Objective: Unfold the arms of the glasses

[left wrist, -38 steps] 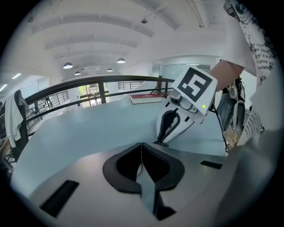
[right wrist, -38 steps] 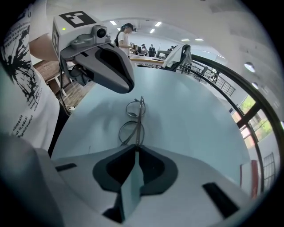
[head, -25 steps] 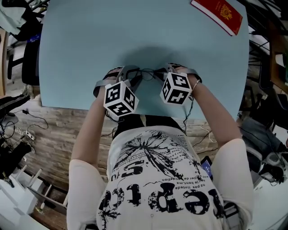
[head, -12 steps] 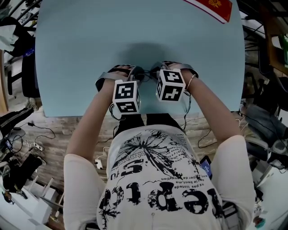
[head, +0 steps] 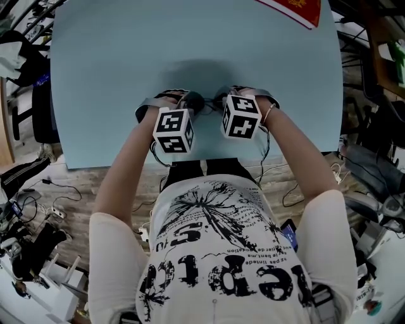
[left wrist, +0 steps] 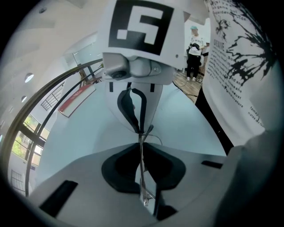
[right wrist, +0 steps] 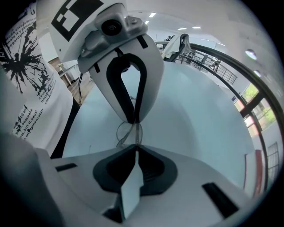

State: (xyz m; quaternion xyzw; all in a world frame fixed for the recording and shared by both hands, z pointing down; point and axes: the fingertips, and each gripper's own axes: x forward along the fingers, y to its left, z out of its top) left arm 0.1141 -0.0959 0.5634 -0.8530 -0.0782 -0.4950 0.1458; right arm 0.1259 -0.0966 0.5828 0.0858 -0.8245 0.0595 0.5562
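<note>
Glasses (right wrist: 126, 133) held near front edge of broad table (head: 190, 38).

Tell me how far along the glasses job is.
Done: both grippers have hold of the glasses over the table. In hand: the left gripper, jaws just closed, pinches one thin end; the right gripper clamps the other. Left: swinging the arms open; none looks unfolded yet.

Pale blue table (head: 126, 44), red book (head: 290, 8) with gold emblem at 1 o'clock, white left cube (head: 173, 130) and right cube (head: 241, 117) with black square markers, thin grey-framed glasses (right wrist: 126, 134), white shirt (head: 221, 253) with black print at 6 o'clock, brown wood-grain floor (head: 85, 193) at 8 o'clock.
</note>
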